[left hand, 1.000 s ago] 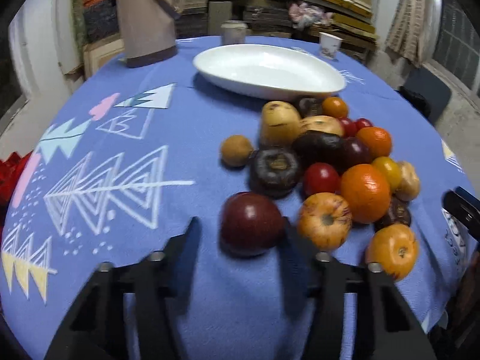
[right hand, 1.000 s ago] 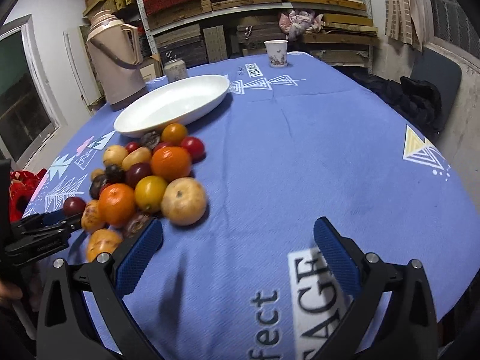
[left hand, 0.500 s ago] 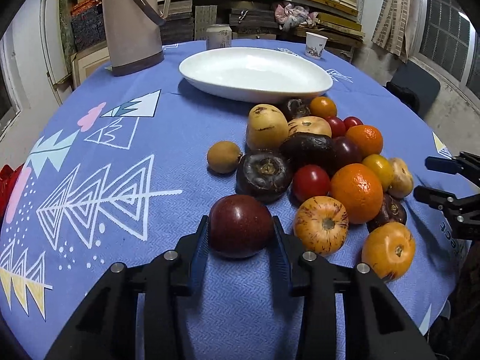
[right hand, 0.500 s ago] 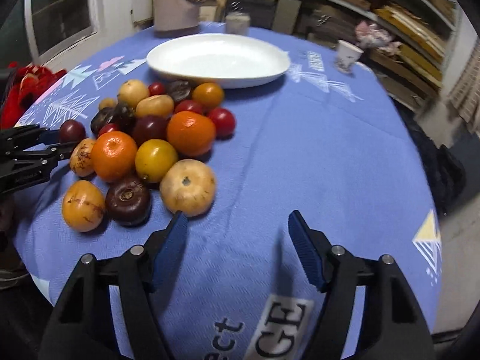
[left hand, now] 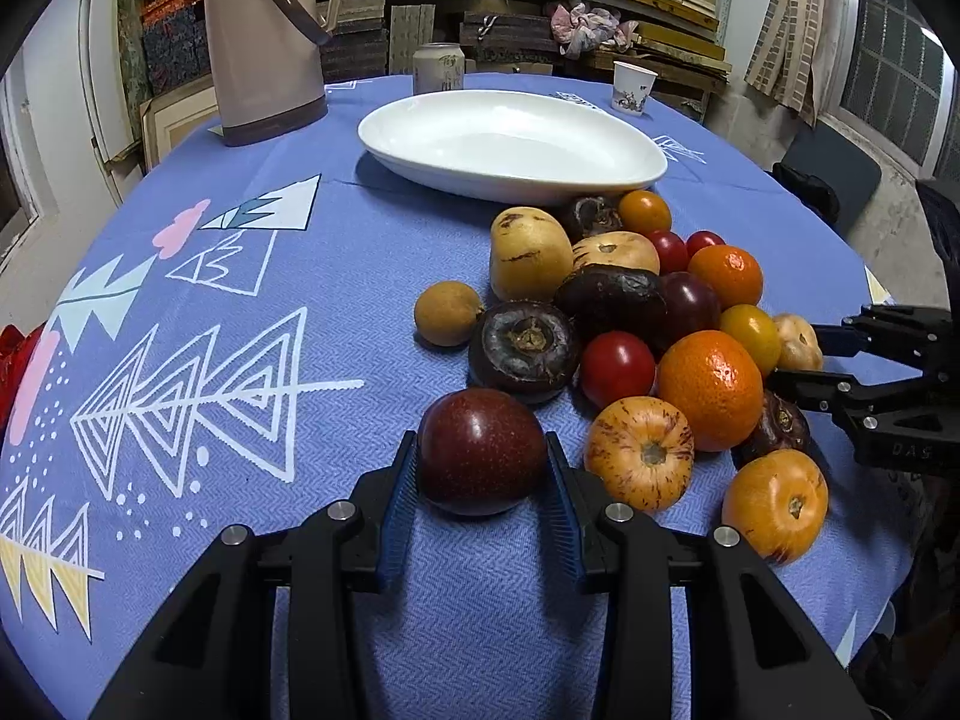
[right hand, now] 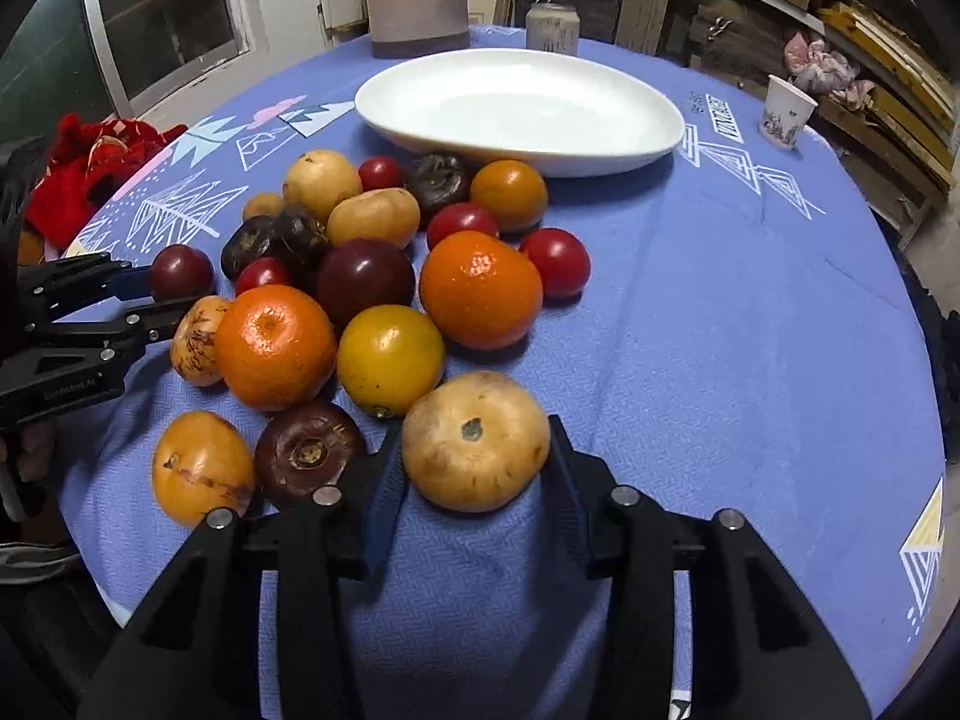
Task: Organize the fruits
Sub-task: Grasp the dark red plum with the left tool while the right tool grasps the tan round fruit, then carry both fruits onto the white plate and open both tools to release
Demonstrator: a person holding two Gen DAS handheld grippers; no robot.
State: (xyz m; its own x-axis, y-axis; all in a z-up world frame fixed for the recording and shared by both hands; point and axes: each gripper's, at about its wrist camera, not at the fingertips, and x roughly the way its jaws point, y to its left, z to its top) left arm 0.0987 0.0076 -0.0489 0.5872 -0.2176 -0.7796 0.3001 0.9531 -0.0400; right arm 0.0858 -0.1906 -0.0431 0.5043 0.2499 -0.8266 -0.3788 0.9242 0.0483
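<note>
A pile of mixed fruit lies on the blue tablecloth [left hand: 240, 510] in front of a white oval dish [left hand: 510, 144]. My left gripper [left hand: 480, 480] is shut on a dark red plum [left hand: 480, 450] at the near edge of the pile; the plum rests on the cloth. My right gripper [right hand: 474, 462] is shut on a tan round fruit [right hand: 474, 438], also resting on the cloth. The plum and left gripper also show in the right wrist view [right hand: 180, 270]. The dish [right hand: 516, 108] holds nothing.
Oranges [left hand: 711, 387], red tomatoes [left hand: 618, 369], dark mangosteens [left hand: 522, 348] and yellow fruits [left hand: 531, 252] crowd the pile. A beige thermos jug [left hand: 264, 42], a can [left hand: 438, 69] and a paper cup [left hand: 633, 87] stand behind the dish. Red cloth [right hand: 90, 162] lies off the table's left.
Both grippers moved forward and closed: the left onto the dark red plum, the right swung over to the pile and onto the tan fruit.
</note>
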